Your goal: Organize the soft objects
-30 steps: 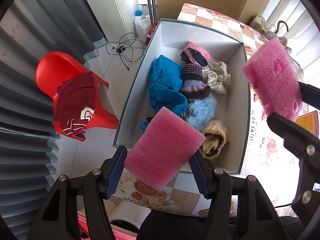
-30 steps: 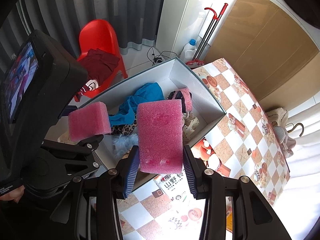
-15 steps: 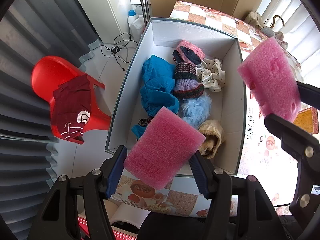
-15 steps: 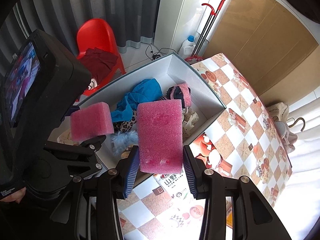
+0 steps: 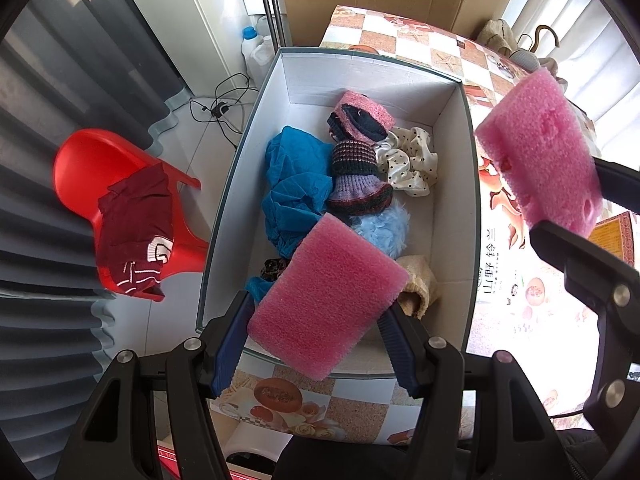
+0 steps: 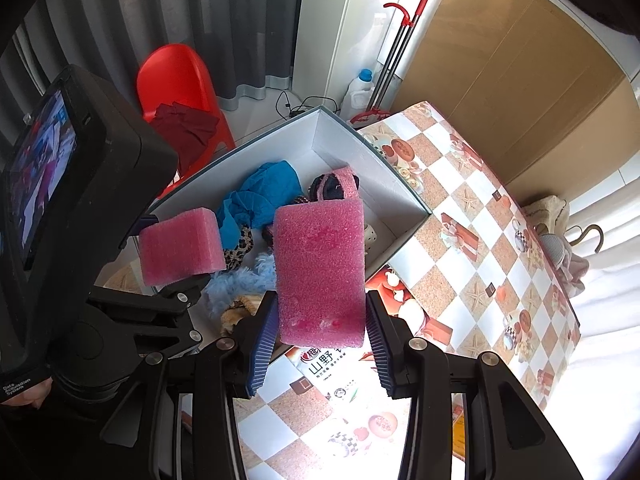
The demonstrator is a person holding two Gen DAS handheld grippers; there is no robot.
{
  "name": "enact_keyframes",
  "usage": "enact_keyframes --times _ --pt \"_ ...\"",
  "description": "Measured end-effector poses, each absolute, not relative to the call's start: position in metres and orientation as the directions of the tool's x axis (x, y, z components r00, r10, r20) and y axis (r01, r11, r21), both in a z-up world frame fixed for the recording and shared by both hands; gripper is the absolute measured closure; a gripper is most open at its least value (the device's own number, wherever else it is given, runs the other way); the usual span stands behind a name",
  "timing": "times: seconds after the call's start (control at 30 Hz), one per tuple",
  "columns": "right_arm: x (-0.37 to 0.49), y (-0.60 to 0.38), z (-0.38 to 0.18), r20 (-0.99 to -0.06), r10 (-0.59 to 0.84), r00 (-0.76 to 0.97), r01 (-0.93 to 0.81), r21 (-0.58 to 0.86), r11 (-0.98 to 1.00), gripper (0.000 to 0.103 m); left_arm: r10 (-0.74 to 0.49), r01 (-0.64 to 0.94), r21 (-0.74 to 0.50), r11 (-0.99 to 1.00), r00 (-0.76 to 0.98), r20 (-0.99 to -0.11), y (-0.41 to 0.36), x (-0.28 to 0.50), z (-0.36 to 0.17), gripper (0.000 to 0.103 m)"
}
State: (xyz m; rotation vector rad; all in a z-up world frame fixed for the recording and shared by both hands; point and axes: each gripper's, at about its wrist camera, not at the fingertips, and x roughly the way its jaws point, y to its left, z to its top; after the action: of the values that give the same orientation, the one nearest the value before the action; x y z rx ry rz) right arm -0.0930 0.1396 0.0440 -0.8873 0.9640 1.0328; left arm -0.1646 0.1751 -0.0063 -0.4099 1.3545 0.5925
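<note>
My left gripper (image 5: 316,308) is shut on a pink foam block (image 5: 326,298), held tilted above the near end of a white open box (image 5: 372,54). My right gripper (image 6: 320,314) is shut on a second pink foam block (image 6: 320,272), held upright over the box's right rim. The left gripper's block (image 6: 180,246) shows at the left of the right wrist view, and the right gripper's block (image 5: 538,160) at the right of the left wrist view. Inside the box lie a blue cloth (image 5: 296,184), a knitted hat (image 5: 358,184), a dotted scrunchie (image 5: 408,160), a light blue fluffy piece (image 5: 384,226) and a beige item (image 5: 418,284).
The box sits at the left edge of a table with a checked cloth (image 6: 480,240). A red chair (image 5: 80,160) with a dark red garment stands on the floor to the left. Bottles (image 5: 252,46), a cable, a mop and a large cardboard sheet (image 6: 520,60) are behind.
In the left wrist view the box has drifted slightly leftward as the left gripper shifted. Both foam blocks stay gripped as before.
</note>
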Motion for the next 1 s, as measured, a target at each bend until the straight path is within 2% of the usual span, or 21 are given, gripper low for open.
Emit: enact_keyframes --times 1.0 --pt "-0.098 0.1433 0.0356 -0.943 0.273 0.19 -0.961 -0.121 0.249 0.059 0.14 -0.639 0.052 0.768 0.089 -0.986 0.1783 -0.171 -0.015 0.037"
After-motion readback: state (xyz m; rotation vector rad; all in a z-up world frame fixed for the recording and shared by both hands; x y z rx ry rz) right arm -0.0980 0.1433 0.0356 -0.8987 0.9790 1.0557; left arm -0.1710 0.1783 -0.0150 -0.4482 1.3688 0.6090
